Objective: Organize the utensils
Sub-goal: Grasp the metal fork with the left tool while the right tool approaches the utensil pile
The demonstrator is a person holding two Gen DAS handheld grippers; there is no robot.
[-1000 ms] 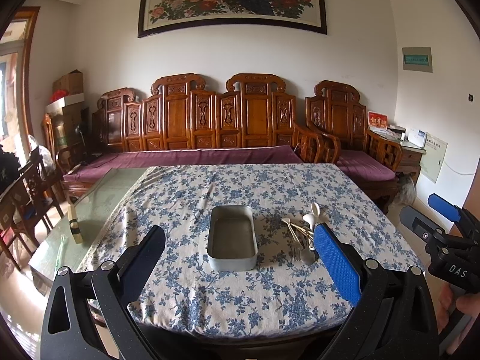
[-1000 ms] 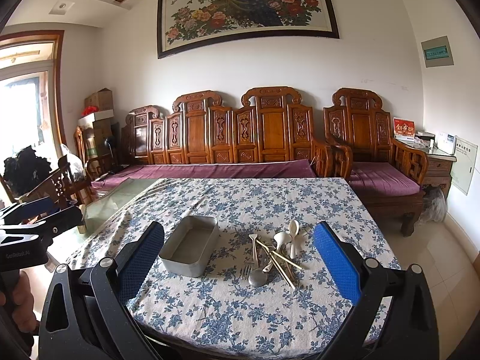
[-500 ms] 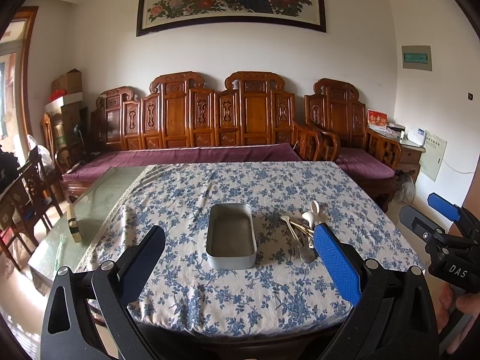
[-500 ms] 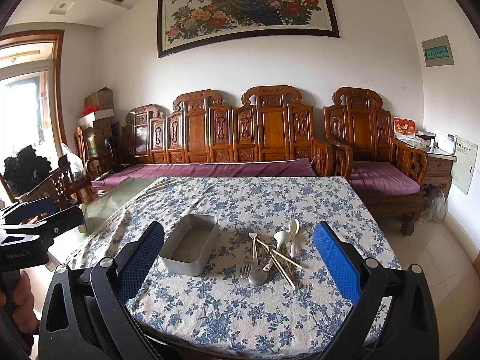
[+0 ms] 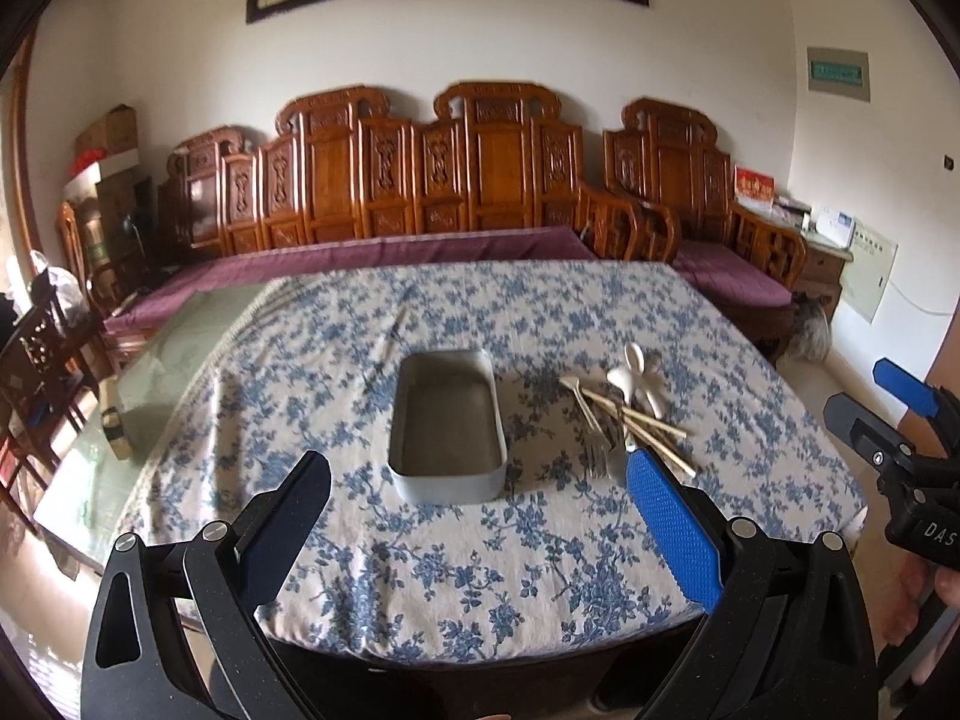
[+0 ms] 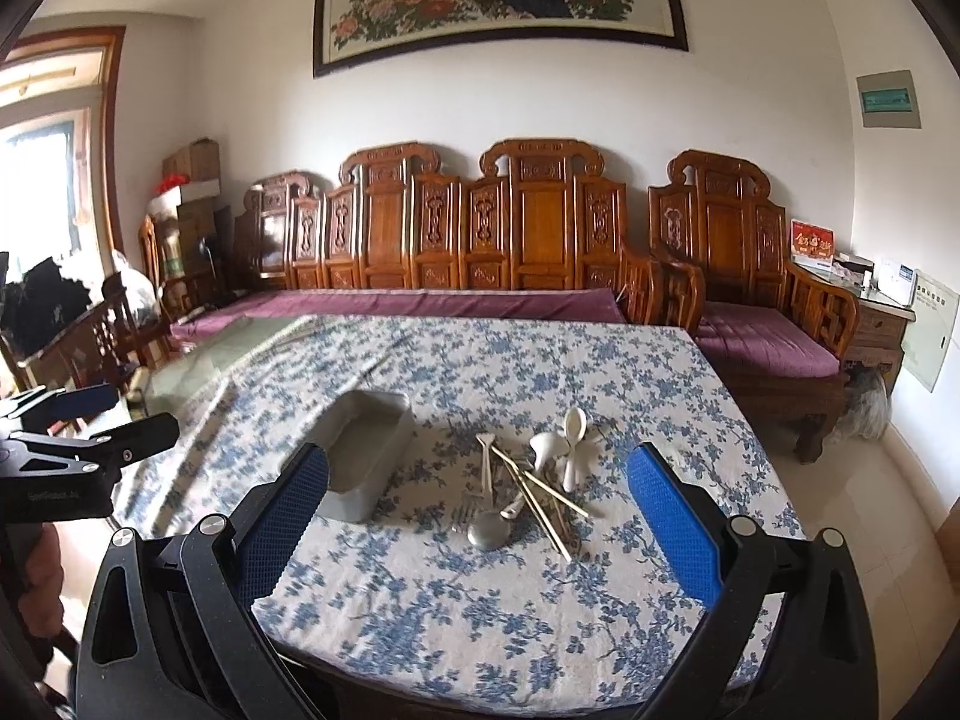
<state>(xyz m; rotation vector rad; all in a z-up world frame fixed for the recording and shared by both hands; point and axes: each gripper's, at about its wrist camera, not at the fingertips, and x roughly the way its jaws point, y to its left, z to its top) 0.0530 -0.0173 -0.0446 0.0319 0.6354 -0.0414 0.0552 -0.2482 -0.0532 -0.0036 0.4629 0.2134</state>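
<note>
Daylight enters from the window (image 6: 42, 180) at the left, overexposed to near white; the room is evenly bright; the wall (image 5: 420, 60) is washed pale. Soft shadows fall right of the tray (image 5: 447, 420) on the tablecloth (image 5: 480, 570). Both views show slight motion blur; fisheye curvature bends edges; corners are black.

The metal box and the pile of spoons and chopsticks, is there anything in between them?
Nothing: only bare flowered tablecloth separates the metal box from the utensil pile. The left wrist view shows that gap best.
</note>
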